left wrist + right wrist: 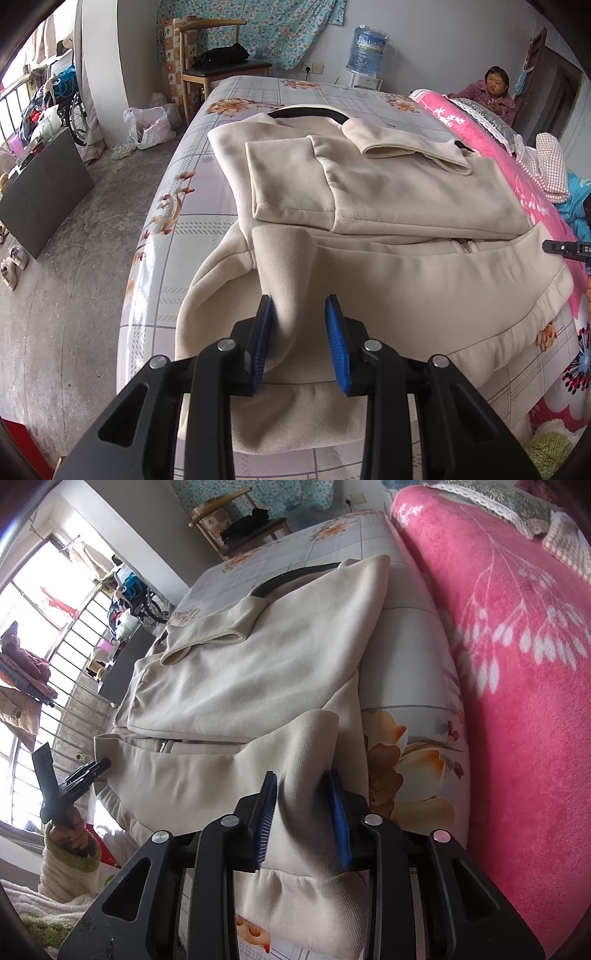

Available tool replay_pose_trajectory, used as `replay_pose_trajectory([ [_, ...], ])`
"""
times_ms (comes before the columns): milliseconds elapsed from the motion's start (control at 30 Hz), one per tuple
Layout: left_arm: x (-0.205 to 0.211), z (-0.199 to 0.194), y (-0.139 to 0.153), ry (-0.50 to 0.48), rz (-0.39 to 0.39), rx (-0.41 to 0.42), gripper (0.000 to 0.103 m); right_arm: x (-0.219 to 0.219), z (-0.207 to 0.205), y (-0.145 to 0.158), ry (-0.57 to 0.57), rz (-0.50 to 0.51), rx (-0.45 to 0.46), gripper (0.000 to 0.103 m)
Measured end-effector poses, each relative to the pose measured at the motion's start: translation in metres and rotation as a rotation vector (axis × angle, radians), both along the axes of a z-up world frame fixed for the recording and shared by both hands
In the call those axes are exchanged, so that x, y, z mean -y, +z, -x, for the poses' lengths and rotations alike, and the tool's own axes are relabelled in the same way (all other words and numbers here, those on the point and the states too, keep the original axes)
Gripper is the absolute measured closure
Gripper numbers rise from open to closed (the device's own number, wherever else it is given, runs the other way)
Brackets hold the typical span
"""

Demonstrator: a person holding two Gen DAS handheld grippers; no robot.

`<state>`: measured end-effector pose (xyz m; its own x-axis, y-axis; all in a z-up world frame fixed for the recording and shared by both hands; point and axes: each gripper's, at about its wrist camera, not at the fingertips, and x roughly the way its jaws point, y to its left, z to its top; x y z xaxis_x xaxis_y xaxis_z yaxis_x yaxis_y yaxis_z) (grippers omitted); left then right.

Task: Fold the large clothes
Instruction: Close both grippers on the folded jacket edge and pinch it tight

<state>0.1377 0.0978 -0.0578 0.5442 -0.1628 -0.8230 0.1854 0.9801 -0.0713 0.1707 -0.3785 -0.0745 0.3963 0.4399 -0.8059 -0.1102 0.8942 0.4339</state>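
**Operator:** While I read the left wrist view, count with me: one cream jacket [388,206] spread on the bed [177,221], both sleeves folded across its chest. My left gripper [300,314] has its two blue pads [263,343] around a raised fold of the hem; the left pad presses the cloth, the right stands just off it.

**Partner:** Anything readable?

**Operator:** The water bottle [367,50] beyond the jacket carries a label too small to read. One wooden chair [218,62] stands past the jacket's collar, on a bare concrete floor. One person sits at the bed's far corner.

**Partner:** And the right wrist view?

**Operator:** My right gripper [303,794] is pinched on the jacket's [258,679] other hem corner. One pink blanket [517,664] lies beside the jacket.
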Motion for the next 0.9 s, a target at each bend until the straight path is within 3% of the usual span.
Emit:
replay_pose_trajectory([
  [200, 0.002, -0.009, -0.008, 0.029, -0.058, -0.004, 0.074, -0.008, 0.0, 0.0, 0.025, 0.037, -0.006, 0.061],
  [300, -0.007, -0.009, -0.004, 0.031, 0.014, 0.005, 0.074, -0.012, 0.002, 0.005, 0.03, 0.058, 0.005, 0.061],
  [467, -0.013, 0.005, 0.01, -0.057, 0.137, 0.068, 0.074, -0.018, 0.012, 0.018, 0.051, 0.057, 0.06, 0.061],
  [700, -0.012, -0.017, -0.006, -0.032, 0.08, 0.005, 0.074, -0.025, 0.011, 0.012, 0.05, 0.083, 0.061, 0.062],
  [900, -0.015, -0.032, -0.013, 0.007, 0.079, -0.024, 0.072, -0.017, 0.005, 0.007, -0.014, 0.092, 0.037, 0.071],
])
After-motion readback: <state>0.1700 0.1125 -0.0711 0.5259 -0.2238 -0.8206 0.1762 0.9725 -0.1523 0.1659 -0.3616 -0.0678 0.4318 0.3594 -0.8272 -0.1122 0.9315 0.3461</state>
